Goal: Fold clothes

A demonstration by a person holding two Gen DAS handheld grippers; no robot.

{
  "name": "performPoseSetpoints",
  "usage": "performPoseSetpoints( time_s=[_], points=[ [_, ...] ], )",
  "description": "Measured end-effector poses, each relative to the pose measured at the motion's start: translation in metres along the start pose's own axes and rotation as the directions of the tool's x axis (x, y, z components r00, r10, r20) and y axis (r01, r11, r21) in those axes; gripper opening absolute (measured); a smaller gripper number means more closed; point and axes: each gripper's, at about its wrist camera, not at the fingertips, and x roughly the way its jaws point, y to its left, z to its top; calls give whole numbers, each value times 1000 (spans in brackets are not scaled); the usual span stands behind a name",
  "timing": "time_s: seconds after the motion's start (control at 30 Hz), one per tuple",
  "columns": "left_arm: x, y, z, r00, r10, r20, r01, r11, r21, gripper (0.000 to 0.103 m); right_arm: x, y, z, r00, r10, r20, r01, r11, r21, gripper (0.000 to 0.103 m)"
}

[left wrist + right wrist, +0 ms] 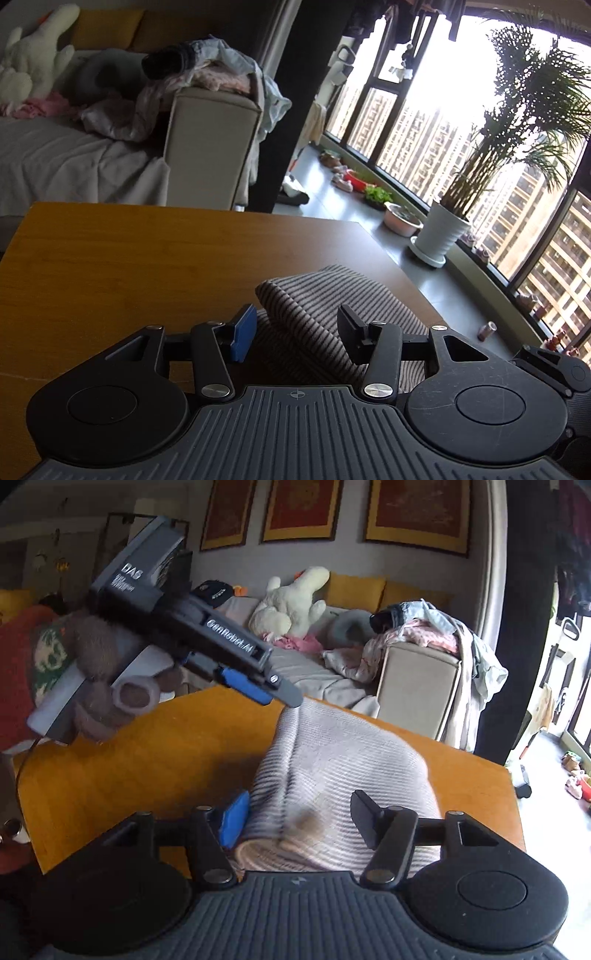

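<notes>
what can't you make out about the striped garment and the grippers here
- Striped garment, left wrist view: near part hidden behind the left hand-held gripper.
- Garment type: folded, so it cannot be told in either view.
- Right wrist view: near hem hidden by the right hand-held gripper; a blurred brown patch is unidentifiable.

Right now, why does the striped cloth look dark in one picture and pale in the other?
Left wrist view: it faces the bright windows, which are blown out, so the striped cloth and table fall into shade. Right wrist view: daylight enters from the right, so the cloth looks pale, though slightly blurred near the camera.
</notes>
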Motion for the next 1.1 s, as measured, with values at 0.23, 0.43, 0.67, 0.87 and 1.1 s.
performPoseSetpoints(
  time_s=[0.23,0.43,0.67,0.87,1.1],
  points=[
    [-15,17,-12,1000,-15,4,15,998,-58,52,-3,-4,13,997,-51,57,47,997,62,12],
    [-5,1,-50,982,-157,-103,151,986,-65,43,-1,-46,62,981,79,179,-126,956,267,12],
    [10,2,-61,973,-183,-138,173,982,-77,45,46,-25,28,987,158,13,-155,944,291,13],
    [-7,24,-51,989,-105,-101,97,992,-81,51,26,-11,10,991,128,34,-132,970,202,16],
    [9,23,-5,994,-102,-40,97,989,-113,48,7,14,-5,989,143,-23,-142,989,49,45]
  ],
)
